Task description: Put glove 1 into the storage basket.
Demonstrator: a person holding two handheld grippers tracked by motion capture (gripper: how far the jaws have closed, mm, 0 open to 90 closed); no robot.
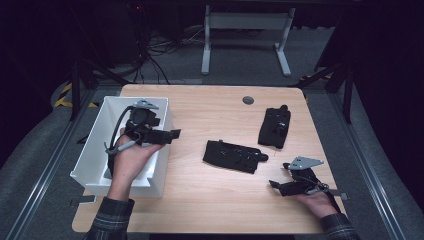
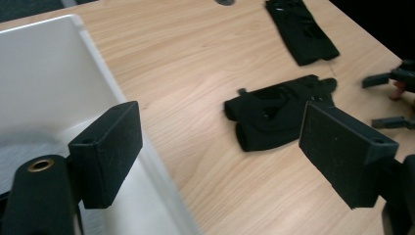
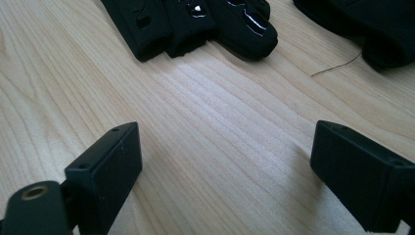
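A white bin (image 1: 95, 150) is sitting at the table's (image 1: 210, 200) left edge; what lies inside it I cannot tell. The left gripper (image 1: 172, 134) is hovering over its right wall, jaws spread wide and empty. The nearer black glove (image 1: 234, 156) is lying flat mid-table, another glove (image 1: 274, 127) beyond it. The right gripper (image 1: 278, 176) is resting near the table's right edge, jaws spread, pinching nothing.

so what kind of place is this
Probably a lab or recording workspace, not a home: a bare wooden table on grey carpet, cables trailing across the dark floor behind it, and a white bin beside two black gloves.
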